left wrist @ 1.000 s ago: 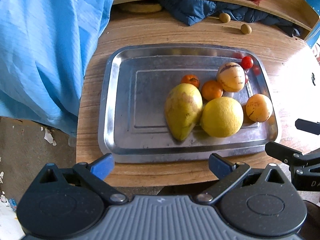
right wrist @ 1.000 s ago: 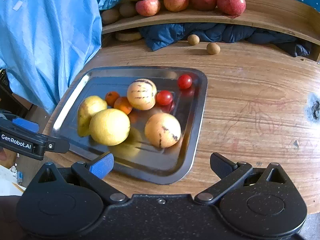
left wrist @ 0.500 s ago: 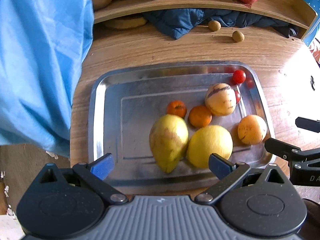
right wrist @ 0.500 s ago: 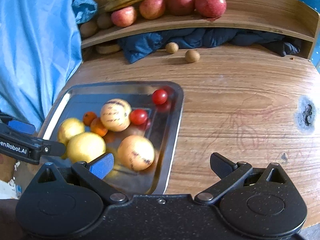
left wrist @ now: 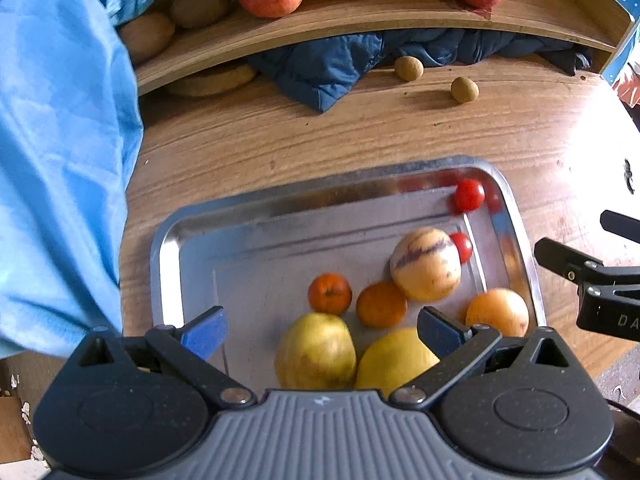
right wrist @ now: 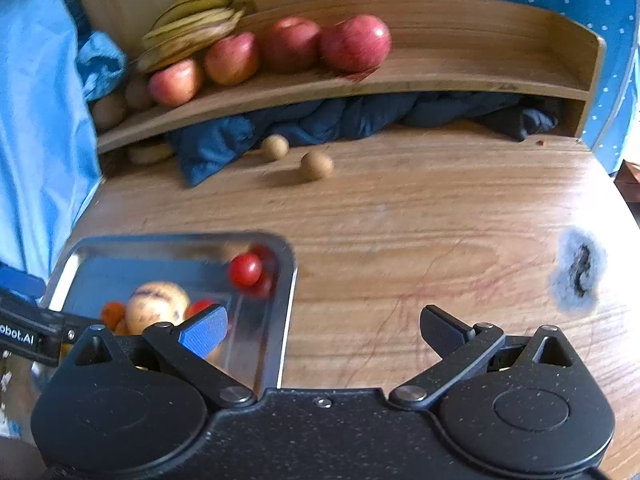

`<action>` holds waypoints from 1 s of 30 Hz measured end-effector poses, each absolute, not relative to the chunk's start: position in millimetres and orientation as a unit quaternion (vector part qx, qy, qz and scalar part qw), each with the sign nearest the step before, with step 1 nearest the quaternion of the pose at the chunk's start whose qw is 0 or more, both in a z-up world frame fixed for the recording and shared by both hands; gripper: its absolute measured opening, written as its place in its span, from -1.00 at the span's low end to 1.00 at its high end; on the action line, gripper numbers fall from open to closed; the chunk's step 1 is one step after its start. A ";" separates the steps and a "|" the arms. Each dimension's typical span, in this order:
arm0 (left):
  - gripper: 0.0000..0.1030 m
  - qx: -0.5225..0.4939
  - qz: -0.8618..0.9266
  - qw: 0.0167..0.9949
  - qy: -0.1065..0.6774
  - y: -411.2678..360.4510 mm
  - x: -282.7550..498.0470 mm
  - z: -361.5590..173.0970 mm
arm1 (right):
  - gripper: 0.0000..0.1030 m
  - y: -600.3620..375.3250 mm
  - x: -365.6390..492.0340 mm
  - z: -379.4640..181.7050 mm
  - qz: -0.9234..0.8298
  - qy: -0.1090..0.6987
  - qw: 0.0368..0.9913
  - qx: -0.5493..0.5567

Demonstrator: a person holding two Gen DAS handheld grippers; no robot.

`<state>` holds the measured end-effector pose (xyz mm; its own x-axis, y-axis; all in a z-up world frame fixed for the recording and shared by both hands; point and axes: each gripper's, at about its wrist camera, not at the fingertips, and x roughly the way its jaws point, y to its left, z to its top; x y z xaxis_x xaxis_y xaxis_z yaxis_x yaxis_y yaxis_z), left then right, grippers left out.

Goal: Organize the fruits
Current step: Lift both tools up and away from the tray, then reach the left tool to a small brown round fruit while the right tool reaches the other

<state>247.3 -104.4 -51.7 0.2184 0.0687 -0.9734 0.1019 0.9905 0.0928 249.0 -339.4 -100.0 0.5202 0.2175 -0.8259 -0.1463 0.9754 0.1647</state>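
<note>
A steel tray (left wrist: 256, 208) (right wrist: 286, 292) on the wooden table holds a yellow-green mango (left wrist: 316, 350), a lemon (left wrist: 394, 358), two small oranges (left wrist: 330, 294), a striped pale melon (left wrist: 426, 264) (right wrist: 158, 306), an orange-yellow fruit (left wrist: 498, 312) and two cherry tomatoes (left wrist: 468, 196) (right wrist: 245, 270). My left gripper (left wrist: 322, 330) is open, hovering over the tray's near side above the mango and lemon. My right gripper (right wrist: 322, 332) is open over the tray's right rim and bare table, holding nothing.
A curved wooden shelf (right wrist: 440, 76) at the back carries red apples (right wrist: 354, 42), bananas (right wrist: 188, 28) and brown fruits. Dark blue cloth (right wrist: 320, 120) lies under it, with two small brown fruits (right wrist: 316, 165) on the table. Light blue fabric (left wrist: 56, 160) hangs at left.
Both grippers have moved forward and tilted up toward the shelf, so the tray now sits lower and nearer in both views. Jaws stay open; the fruits have not moved.
</note>
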 end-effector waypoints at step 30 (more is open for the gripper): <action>0.99 -0.031 -0.031 0.794 0.606 -109.4 359.1 -73.5 | 0.99 -320.1 301.6 -115.2 0.078 0.475 0.877 0.000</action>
